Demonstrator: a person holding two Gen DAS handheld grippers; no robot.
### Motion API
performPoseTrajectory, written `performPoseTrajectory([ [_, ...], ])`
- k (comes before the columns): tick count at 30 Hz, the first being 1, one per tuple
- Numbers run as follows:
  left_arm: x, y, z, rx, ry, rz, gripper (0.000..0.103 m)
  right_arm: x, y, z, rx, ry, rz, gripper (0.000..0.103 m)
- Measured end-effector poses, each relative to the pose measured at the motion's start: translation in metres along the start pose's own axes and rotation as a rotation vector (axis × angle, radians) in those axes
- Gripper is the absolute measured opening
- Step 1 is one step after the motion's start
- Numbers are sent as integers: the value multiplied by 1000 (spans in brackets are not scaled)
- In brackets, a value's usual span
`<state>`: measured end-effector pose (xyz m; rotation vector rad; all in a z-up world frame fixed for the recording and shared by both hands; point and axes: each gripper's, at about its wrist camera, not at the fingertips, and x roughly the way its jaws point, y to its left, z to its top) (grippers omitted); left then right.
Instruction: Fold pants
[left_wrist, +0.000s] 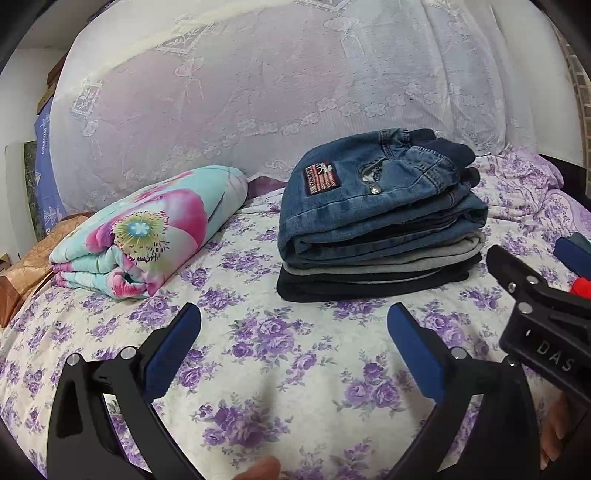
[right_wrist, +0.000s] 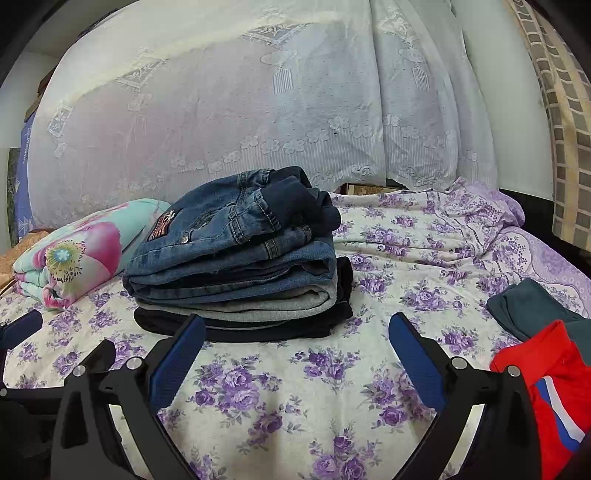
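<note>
Stack of folded pants (right_wrist: 236, 258) lies mid-bed on the bedsheet (right_wrist: 295, 387); folded quilt (right_wrist: 74, 254) to its left; unfolded garments (right_wrist: 546, 354) at right; lace curtain (right_wrist: 258, 110) behind all.

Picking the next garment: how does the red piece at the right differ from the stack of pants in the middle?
The red garment lies loose and rumpled at the bed's right edge; the folded stack is squared in flat layers. The red garment is bright with a white and blue stripe; the stack is denim, grey and black. Both rest on the floral sheet, untouched by either open gripper.
</note>
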<state>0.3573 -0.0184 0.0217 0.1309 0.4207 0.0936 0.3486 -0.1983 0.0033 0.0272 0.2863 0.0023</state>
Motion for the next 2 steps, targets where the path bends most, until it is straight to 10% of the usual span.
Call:
performPoseTrajectory([
  [2,0,-1,0,2,0,-5,98,0,0,0,-1,0,0,100],
])
